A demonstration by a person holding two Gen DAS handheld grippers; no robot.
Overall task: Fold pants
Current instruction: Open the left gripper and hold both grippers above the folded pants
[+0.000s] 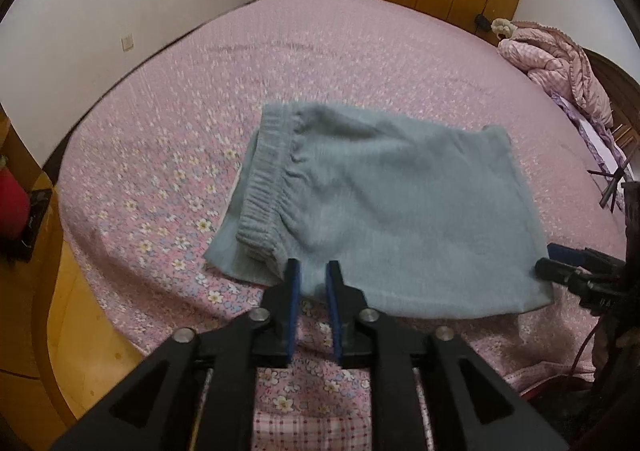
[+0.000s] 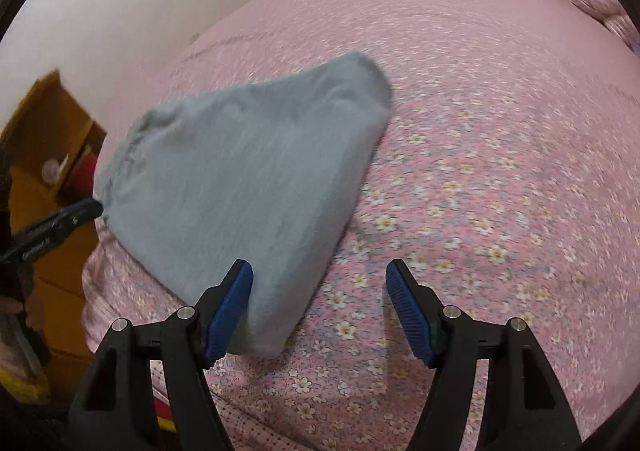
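While the bed lies wide: pink quilt bunched far off
Pants: folded grey, near edge
Left gripper: narrow gap, fabric edge between, grip unclear
Right gripper: wide apart, gripping nothing, one pad beside the cloth

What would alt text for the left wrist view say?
Folded grey-blue pants lie on a pink floral bedspread, elastic waistband at the left. The left gripper sits at the near edge, fingers slightly apart. The right gripper enters from the right.
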